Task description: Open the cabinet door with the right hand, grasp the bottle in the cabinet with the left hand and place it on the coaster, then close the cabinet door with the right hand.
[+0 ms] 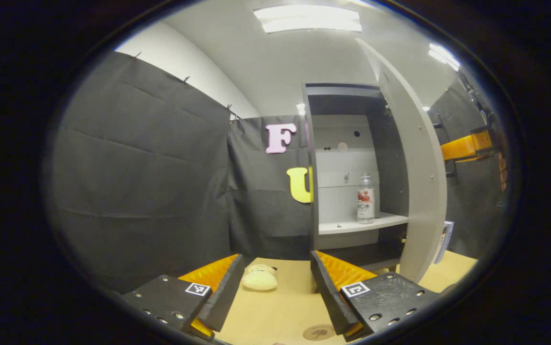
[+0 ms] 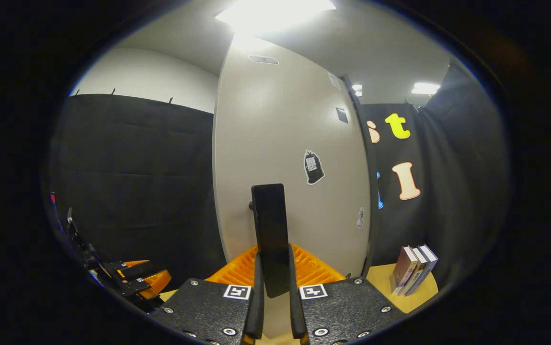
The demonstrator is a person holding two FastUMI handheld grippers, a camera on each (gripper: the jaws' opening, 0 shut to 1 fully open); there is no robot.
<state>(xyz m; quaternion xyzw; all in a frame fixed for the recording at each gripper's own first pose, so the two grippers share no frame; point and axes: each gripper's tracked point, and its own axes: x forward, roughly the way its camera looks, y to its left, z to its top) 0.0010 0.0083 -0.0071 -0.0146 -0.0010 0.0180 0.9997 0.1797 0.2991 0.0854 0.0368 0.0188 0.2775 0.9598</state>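
Observation:
The cabinet [image 1: 347,163] stands open, its pale door [image 1: 414,191] swung out to the right. A clear bottle [image 1: 365,199] with a red-and-white label stands upright on the white shelf [image 1: 352,224]. My left gripper [image 1: 275,282] is open and empty, low over the table, well short of the cabinet. A round brown coaster [image 1: 318,331] lies on the table just below it. In the right gripper view, my right gripper [image 2: 274,268] is shut on the door's black vertical handle [image 2: 269,215], with the door [image 2: 285,143] close ahead. The left gripper [image 2: 134,278] shows at lower left there.
A cream plush lump [image 1: 259,278] lies on the wooden table [image 1: 275,311] between my left fingers and the cabinet. Some books [image 2: 414,268] stand on the table to the right of the door. Black cloth walls surround the booth.

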